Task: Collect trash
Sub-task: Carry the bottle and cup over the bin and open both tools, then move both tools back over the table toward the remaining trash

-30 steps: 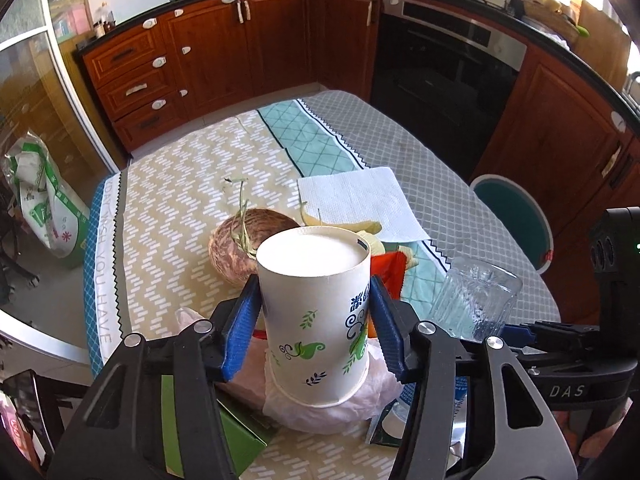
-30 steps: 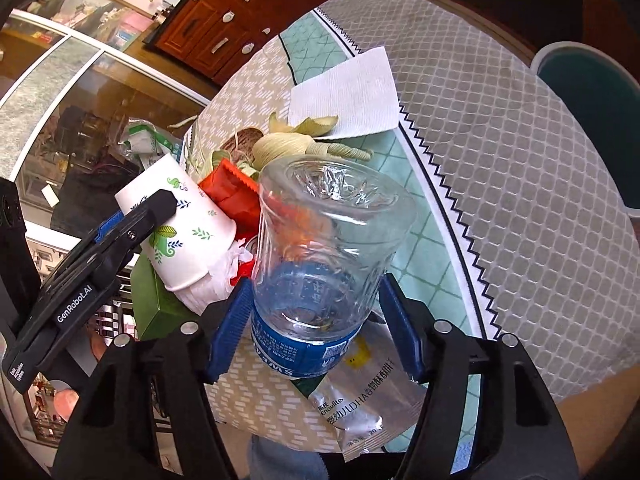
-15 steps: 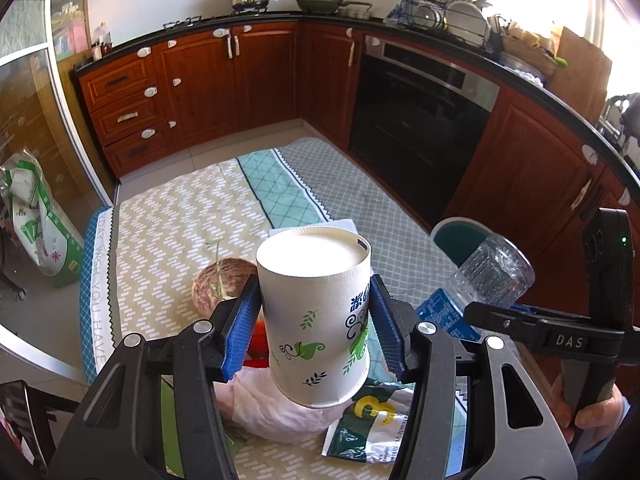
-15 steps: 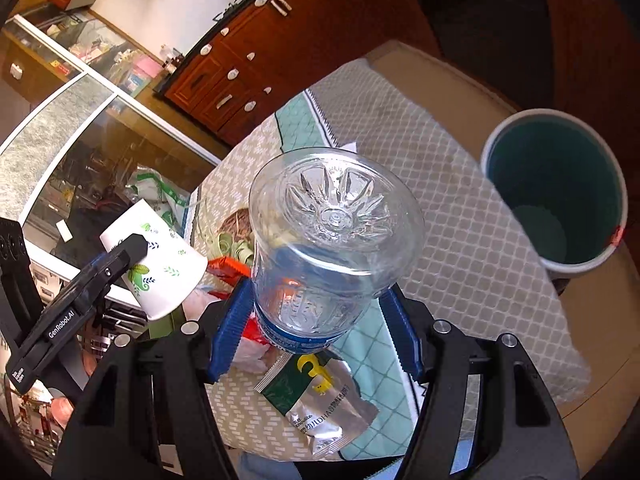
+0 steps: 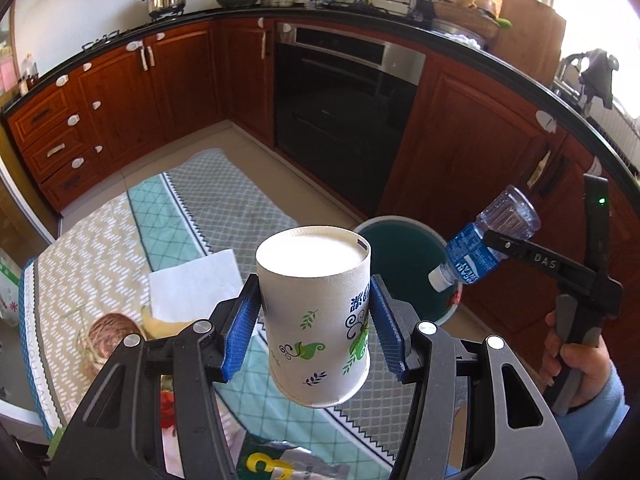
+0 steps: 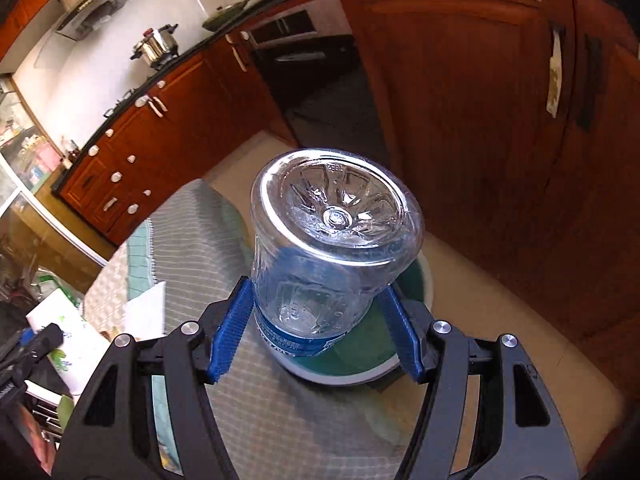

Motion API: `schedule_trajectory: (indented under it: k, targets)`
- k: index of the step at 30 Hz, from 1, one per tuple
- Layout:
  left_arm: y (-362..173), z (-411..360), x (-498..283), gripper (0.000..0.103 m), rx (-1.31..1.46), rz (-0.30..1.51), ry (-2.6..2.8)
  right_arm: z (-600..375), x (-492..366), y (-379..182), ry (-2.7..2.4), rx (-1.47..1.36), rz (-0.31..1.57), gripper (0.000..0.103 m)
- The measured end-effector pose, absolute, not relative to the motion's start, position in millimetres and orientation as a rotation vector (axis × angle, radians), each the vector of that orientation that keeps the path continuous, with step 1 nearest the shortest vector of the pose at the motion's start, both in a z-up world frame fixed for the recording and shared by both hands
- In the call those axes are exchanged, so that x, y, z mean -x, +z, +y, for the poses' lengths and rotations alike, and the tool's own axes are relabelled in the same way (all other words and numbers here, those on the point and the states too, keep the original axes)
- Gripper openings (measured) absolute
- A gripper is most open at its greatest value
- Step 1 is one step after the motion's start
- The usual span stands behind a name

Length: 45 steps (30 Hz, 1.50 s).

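Left to right across the left wrist view:

- Desk (image 5: 224, 208) under a patterned cloth. Litter left on it: a white napkin (image 5: 196, 286), a brown round husk-like thing (image 5: 110, 330) near the left edge, a foil snack packet (image 5: 280, 462) at the near edge.
- Left tongs (image 5: 314, 330) clamped on a paper cup (image 5: 316, 316), held upside down, base toward the camera, blue pads (image 5: 240, 332) pressing both sides. Cup is in the air over the near right part of the desk, not over the bin.
- Green bin (image 5: 404, 264) stands on the floor just past the desk's right edge, behind the cup in this view. Looks empty, though only part of its inside shows.
- Right tongs (image 6: 316, 334) clamped on a clear plastic bottle (image 6: 332, 248) with a blue label, gripped at the label band. From the left wrist view the bottle is tilted, cap end down, hanging over the bin's right rim; the right wrist view shows the bin directly behind and below it.
- A hand (image 5: 576, 364) in a blue sleeve holds the right tool's handle at far right.

Step in hand, as a judgement: carry-to-bin, two items at once. Bottle looks about ready to drop; cup is short of the bin.

Next move calls for: spread the right tongs with the bottle centred over the bin mouth, since it sits near the rim and could bounce out. Then bring the cup over the bin and release. Desk litter needs further trips.
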<state>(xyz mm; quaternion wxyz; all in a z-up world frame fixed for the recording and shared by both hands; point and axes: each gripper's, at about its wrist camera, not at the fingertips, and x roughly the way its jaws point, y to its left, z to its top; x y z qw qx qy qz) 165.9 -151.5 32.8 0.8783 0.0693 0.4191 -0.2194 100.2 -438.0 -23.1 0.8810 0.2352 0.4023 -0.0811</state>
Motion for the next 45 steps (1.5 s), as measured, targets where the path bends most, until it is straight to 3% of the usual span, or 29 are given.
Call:
schedule_trajectory:
  k: [8,14,21,31,34,37,39,45]
  targets:
    - [-7.2,-214.9,-201.8,0.056,-0.211,0.958,-0.5,-463.9,-151.6,-119.5,-0.145,-0.549,1.07,0.062]
    - [-31.1,-243.9,-218.1,0.056,-0.24,1.008,-0.521,-467.6,-154.4,-152.4,-0.126,-0.595,1.182,0.063]
    - [-47.7,-272.8,-222.9,0.056,-0.264,1.037,-0.555,-481.7,-136.5,-145.8,-0.142,-0.626,1.157,0.067]
    - [-74.2,-311.4,-226.2,0.056,-0.351,1.086,-0.598,-505.0,-121.1,-115.0,-0.223,-0.632,1.058,0.086]
    - [-82.4,-320.8,-228.5,0.057,-0.377,1.099,-0.604,-510.2,-121.2,-108.3,-0.241,-0.628,1.042,0.086]
    - [-89.3,-330.0,-230.1,0.063,-0.417,1.111,-0.584,-515.7,-118.4,-104.7,-0.253,-0.629,1.039,0.086]
    - [-87.8,-330.0,-226.6,0.077,-0.447,1.095,-0.544,-518.1,-117.2,-102.5,-0.259,-0.628,1.04,0.086]
    - [-75.5,-314.3,-226.2,0.096,-0.419,1.042,-0.497,-520.3,-114.7,-100.8,-0.281,-0.619,1.044,0.088]
